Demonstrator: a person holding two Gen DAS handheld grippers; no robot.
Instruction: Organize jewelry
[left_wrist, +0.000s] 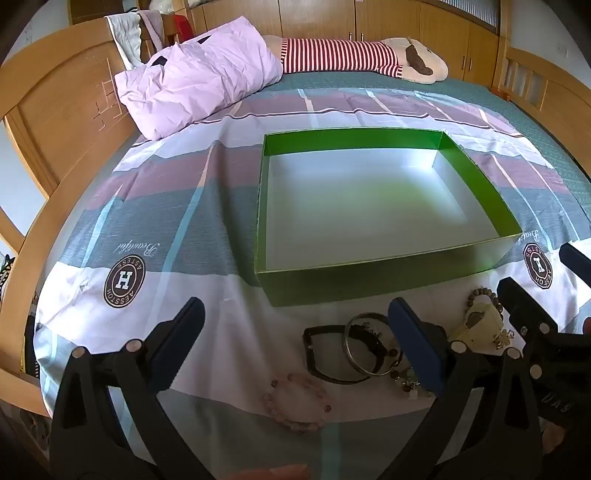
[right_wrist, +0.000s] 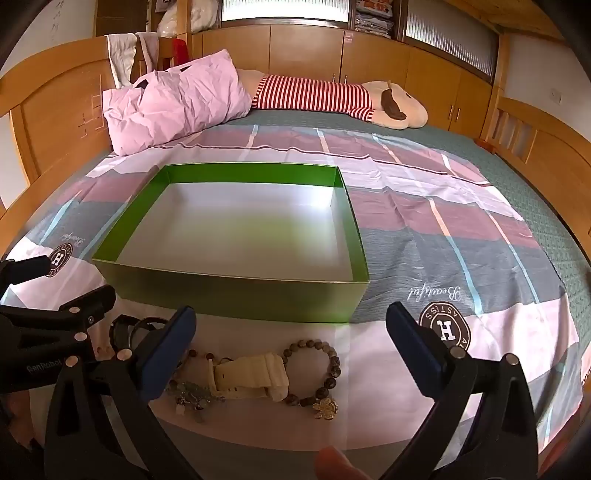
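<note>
Jewelry (left_wrist: 354, 354) lies in a row along the green box's (left_wrist: 369, 284) near wall on the bed (left_wrist: 221, 332), left fingers (left_wrist: 295, 347) released wide above it; the right view shows a cream watch (right_wrist: 255, 376) lying sideways between released right fingers (right_wrist: 291, 343), bare sheet rightward.

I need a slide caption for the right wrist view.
Open right hand-held gripper above beaded bracelet and cream watch, before an empty green box.
</note>
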